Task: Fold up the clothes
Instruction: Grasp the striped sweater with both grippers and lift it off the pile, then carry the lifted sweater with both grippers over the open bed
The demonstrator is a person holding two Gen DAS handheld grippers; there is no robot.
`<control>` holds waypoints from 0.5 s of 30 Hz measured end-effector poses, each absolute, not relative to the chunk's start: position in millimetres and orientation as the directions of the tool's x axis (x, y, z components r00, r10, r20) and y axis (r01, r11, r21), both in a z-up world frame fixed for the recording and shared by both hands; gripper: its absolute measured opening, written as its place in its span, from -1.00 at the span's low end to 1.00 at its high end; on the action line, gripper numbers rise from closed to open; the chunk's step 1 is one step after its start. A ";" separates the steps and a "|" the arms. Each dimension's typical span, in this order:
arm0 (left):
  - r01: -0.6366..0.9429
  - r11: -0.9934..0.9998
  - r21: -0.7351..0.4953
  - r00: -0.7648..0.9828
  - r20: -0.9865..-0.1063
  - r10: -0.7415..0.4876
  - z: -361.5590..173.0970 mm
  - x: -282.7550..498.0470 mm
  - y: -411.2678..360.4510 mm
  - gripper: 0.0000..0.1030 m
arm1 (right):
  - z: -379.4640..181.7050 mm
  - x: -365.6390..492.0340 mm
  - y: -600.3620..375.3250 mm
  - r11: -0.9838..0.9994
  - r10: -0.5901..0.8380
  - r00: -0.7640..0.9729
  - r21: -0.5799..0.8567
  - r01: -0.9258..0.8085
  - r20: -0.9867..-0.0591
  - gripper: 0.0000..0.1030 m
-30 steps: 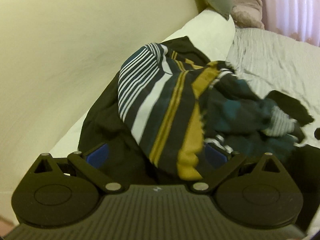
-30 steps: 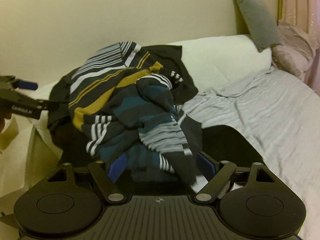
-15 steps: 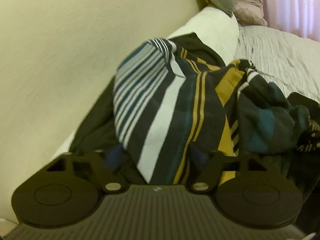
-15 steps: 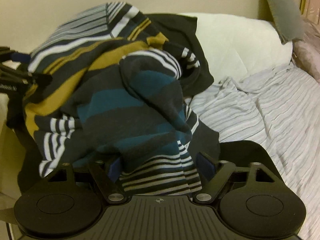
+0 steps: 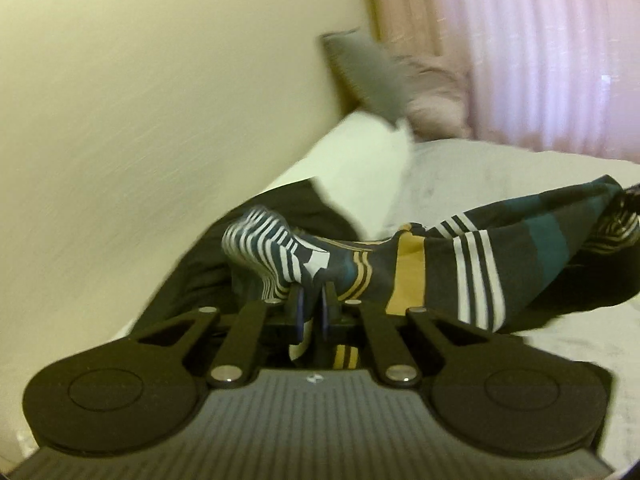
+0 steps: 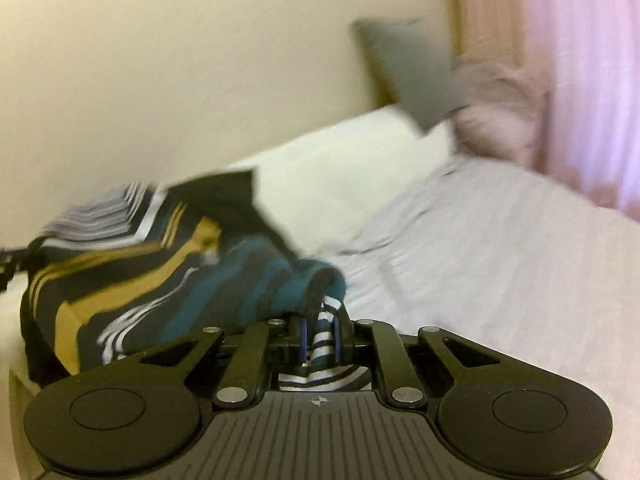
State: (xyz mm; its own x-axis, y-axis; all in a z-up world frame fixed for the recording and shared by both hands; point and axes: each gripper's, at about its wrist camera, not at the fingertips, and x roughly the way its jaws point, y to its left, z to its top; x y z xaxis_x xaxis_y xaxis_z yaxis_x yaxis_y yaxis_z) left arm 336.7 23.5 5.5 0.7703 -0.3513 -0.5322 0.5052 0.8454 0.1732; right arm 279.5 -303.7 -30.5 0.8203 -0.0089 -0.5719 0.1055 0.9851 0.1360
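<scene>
A dark striped shirt (image 5: 460, 264) with white, mustard and teal bands hangs stretched between my two grippers above the bed. My left gripper (image 5: 312, 300) is shut on one bunched edge of it. My right gripper (image 6: 320, 330) is shut on another edge, with striped cloth pinched between the blue pads. In the right wrist view the shirt (image 6: 132, 280) runs off to the left, where the left gripper (image 6: 8, 264) shows at the frame edge. A black garment (image 5: 192, 288) lies under the shirt by the wall.
The bed has a pale striped sheet (image 6: 500, 264). A white pillow (image 6: 340, 168), a grey cushion (image 6: 408, 68) and a pink pillow (image 6: 500, 116) lie at its head. A cream wall (image 5: 140, 100) runs along the left, pink curtains (image 5: 540, 48) behind.
Both grippers went from open around the crumpled shirt to shut on it. The shirt is now pulled out between them and lifted off the pile; both views swung and blurred.
</scene>
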 end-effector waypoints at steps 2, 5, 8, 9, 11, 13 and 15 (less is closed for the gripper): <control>0.557 0.816 0.152 0.747 -0.521 -0.413 12.1 307.4 4.5 -0.90 | -22.2 236.2 -325.4 0.978 -0.071 0.825 0.122 0.167 -0.561 -0.81; 0.648 0.752 0.122 0.689 -0.514 -0.511 20.3 261.1 -32.2 -0.90 | -16.6 167.6 -362.0 0.951 -0.156 0.816 0.137 0.276 -0.556 -0.81; 0.755 0.647 0.108 0.602 -0.507 -0.617 26.3 201.9 -80.1 -0.90 | -11.0 94.3 -395.4 0.917 -0.263 0.794 0.113 0.382 -0.548 -0.81; 0.784 0.613 0.101 0.571 -0.506 -0.647 28.4 183.5 -95.7 -0.90 | -7.6 68.5 -405.9 0.902 -0.301 0.785 0.106 0.419 -0.542 -0.81; 0.840 0.536 0.088 0.501 -0.506 -0.702 30.0 139.5 -132.7 -0.90 | -2.0 13.4 -428.5 0.865 -0.372 0.761 0.099 0.492 -0.531 -0.81; 0.882 0.465 0.073 0.435 -0.508 -0.743 28.2 91.9 -166.2 -0.90 | 2.6 -49.2 -453.9 0.828 -0.437 0.733 0.086 0.554 -0.521 -0.81; 0.915 0.398 0.062 0.369 -0.522 -0.769 22.5 40.2 -203.0 -0.90 | 7.0 -114.6 -480.7 0.787 -0.497 0.701 0.073 0.612 -0.511 -0.81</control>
